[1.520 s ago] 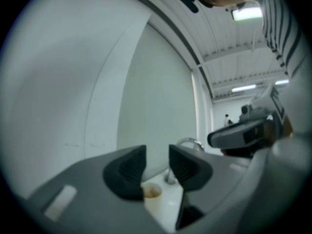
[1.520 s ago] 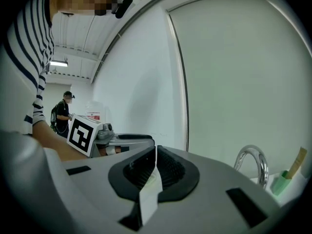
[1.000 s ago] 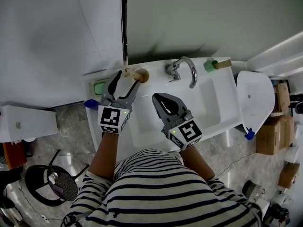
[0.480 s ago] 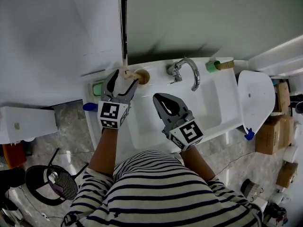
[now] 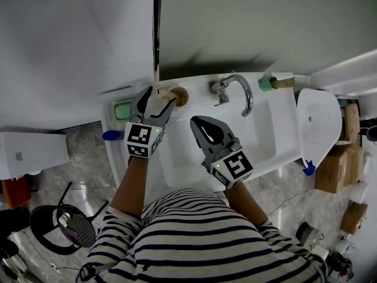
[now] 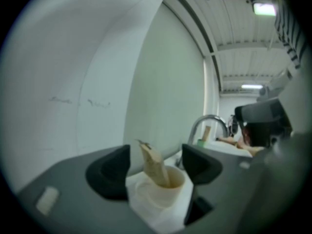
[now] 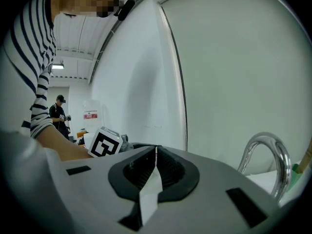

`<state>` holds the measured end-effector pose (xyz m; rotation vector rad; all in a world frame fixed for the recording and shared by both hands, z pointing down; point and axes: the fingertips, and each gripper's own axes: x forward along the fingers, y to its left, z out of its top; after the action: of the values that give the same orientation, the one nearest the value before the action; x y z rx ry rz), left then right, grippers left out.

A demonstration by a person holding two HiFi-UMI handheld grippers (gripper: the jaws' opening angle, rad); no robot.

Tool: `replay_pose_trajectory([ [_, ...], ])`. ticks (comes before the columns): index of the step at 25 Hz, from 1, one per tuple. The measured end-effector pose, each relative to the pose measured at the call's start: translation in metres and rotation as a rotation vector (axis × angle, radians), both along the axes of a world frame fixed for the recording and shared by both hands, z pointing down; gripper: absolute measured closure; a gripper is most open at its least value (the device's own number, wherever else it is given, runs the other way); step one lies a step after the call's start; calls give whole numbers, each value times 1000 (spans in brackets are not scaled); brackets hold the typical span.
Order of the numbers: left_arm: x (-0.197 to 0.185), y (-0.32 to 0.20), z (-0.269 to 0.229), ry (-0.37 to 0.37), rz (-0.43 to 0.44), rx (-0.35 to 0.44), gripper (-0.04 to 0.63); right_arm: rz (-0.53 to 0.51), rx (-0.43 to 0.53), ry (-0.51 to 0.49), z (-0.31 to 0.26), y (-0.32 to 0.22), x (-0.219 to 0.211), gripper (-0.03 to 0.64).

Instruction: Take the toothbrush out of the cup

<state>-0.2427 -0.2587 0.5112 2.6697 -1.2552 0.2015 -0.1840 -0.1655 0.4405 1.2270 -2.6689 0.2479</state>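
A tan cup (image 5: 178,95) stands on the back left rim of the white sink (image 5: 265,152). A beige toothbrush (image 6: 154,168) sticks up out of the cup (image 6: 165,189) and leans left. My left gripper (image 5: 156,98) is level with the cup, and its jaws have just been opening. In the left gripper view the left gripper (image 6: 154,160) has one jaw on each side of the toothbrush, and neither touches it. My right gripper (image 5: 198,123) hangs over the basin, shut, with nothing in it; the right gripper (image 7: 155,153) shows its pads pressed together.
A chrome faucet (image 5: 237,91) arches over the basin to the right of the cup. A green and tan item (image 5: 272,82) sits at the sink's back right corner. A green soap dish (image 5: 122,109) lies to the left. The wall rises close behind the sink. Cardboard boxes (image 5: 333,170) stand on the floor at right.
The left gripper has sunk toward the cup, with its jaws spread wider around the toothbrush. The right gripper has stayed where it was.
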Motion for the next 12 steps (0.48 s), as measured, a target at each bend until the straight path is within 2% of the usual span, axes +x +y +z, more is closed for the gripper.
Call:
replay_pose_trajectory([
  [9,3,-8,19,-3,13,-47,276,-8,-15,9,5,-8,-2,607],
  [12,6,-10,21,-16,27,-46,310,-7,-21,10,6,-11,-1,607],
])
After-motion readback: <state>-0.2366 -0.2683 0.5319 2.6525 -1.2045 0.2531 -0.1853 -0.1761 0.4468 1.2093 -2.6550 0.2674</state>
